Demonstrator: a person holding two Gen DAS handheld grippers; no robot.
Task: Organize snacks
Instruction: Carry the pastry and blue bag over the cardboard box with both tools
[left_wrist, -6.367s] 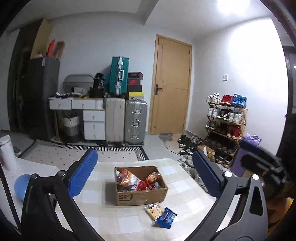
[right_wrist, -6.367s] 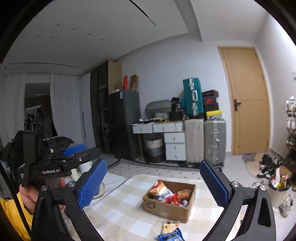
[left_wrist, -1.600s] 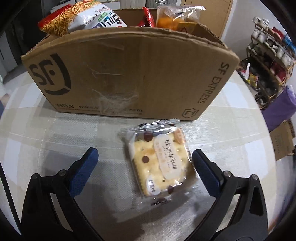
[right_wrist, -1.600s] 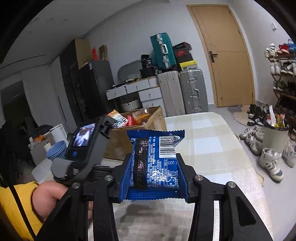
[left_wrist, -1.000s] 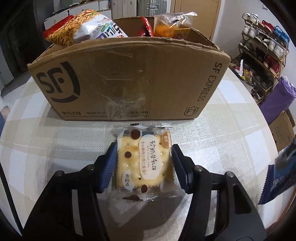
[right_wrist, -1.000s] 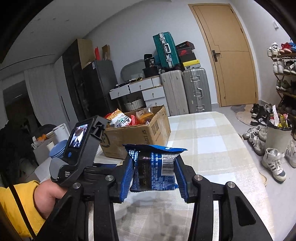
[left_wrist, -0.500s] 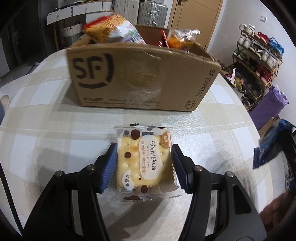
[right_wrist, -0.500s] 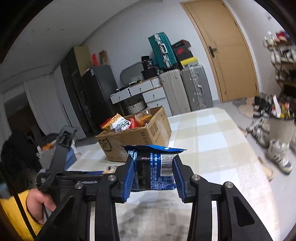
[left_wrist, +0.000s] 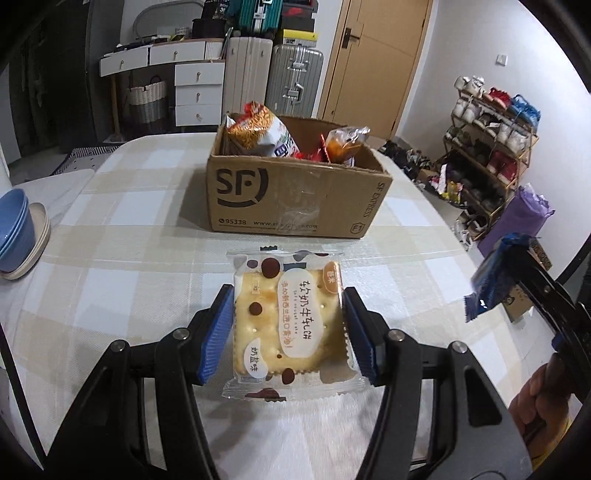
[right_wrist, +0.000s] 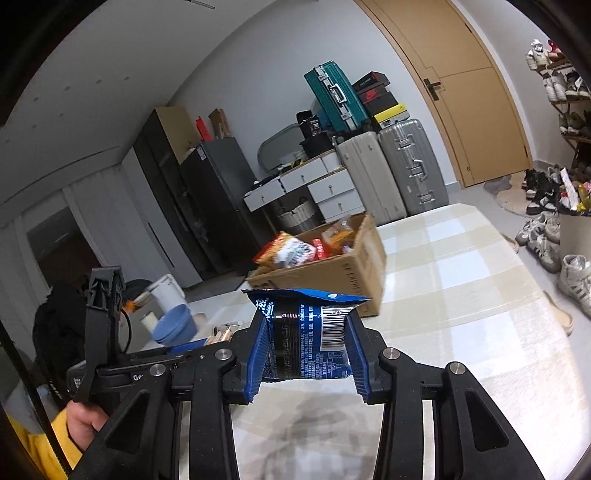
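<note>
Both views are evenly lit by soft indoor light and mostly sharp. A faint shadow lies on the table (left_wrist: 122, 266) under the cracker packet (left_wrist: 291, 325). Fisheye bending curves the door (right_wrist: 465, 99), and black vignette rings every corner.

Black tool (left_wrist: 290, 328) frames, ribbed blue pads (left_wrist: 216, 338), silver screws, yellow sleeve (right_wrist: 44, 446).

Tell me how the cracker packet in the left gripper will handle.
Cracker packet likely light and fairly stiff: it stays flat between the left gripper pads. Glossy film may slip. Crackers probably fragile if squeezed hard.
</note>
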